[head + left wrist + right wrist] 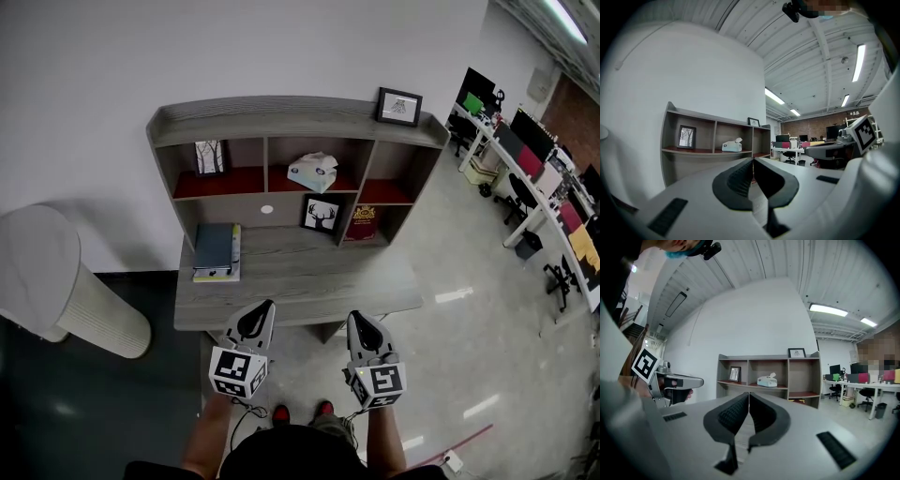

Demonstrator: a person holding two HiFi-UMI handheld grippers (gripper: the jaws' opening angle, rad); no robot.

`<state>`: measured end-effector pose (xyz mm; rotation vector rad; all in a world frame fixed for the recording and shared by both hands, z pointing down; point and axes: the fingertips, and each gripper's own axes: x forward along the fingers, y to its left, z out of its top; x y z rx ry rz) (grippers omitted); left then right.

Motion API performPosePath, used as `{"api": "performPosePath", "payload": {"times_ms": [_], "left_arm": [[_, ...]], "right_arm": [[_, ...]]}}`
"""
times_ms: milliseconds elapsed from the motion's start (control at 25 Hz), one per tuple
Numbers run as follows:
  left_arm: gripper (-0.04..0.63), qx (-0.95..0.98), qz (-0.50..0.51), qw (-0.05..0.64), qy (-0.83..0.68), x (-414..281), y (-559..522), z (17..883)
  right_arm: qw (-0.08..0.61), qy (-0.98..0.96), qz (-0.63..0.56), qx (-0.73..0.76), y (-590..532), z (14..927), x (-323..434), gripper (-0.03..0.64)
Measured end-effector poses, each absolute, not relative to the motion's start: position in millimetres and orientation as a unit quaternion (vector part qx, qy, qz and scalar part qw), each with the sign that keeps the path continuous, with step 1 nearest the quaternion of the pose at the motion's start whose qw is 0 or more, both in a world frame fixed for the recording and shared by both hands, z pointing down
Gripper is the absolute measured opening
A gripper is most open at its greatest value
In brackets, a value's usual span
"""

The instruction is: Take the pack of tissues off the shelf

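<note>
The pack of tissues [312,172] is pale blue with a white tissue sticking out, and it lies in the middle compartment of the grey shelf unit [281,117] on the desk. It also shows far off in the left gripper view as the tissue pack [731,146] and in the right gripper view as the tissue pack [767,380]. My left gripper [262,315] and right gripper [361,323] hover side by side at the desk's near edge, well short of the shelf. Both are shut with nothing between the jaws.
A stack of books [217,251] lies on the desk [300,281] at left. Picture frames [210,157] [321,214] [398,106] stand in and on the shelf unit, with a dark red box [364,222] low at right. A white ribbed cylinder [66,281] stands left; office desks and chairs [525,178] at right.
</note>
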<state>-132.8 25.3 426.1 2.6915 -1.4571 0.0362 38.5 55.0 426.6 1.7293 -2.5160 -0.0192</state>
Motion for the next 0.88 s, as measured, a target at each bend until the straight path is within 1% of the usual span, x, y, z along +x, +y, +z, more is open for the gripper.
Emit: {"api": "performPosePath", "payload": {"times_ms": [440, 880], "left_arm": [[0.011, 0.865, 0.017, 0.039, -0.500, -119.6, -33.6, 431.6], [0.012, 0.848, 0.032, 0.054, -0.526, -73.3, -114.3, 438.1]], "right_arm": [[0.023, -0.831, -0.002, 0.556, -21.1, 428.4, 65.0, 0.029], [0.015, -0.855, 0.005, 0.519, -121.1, 429.6, 101.8, 0.029]]}}
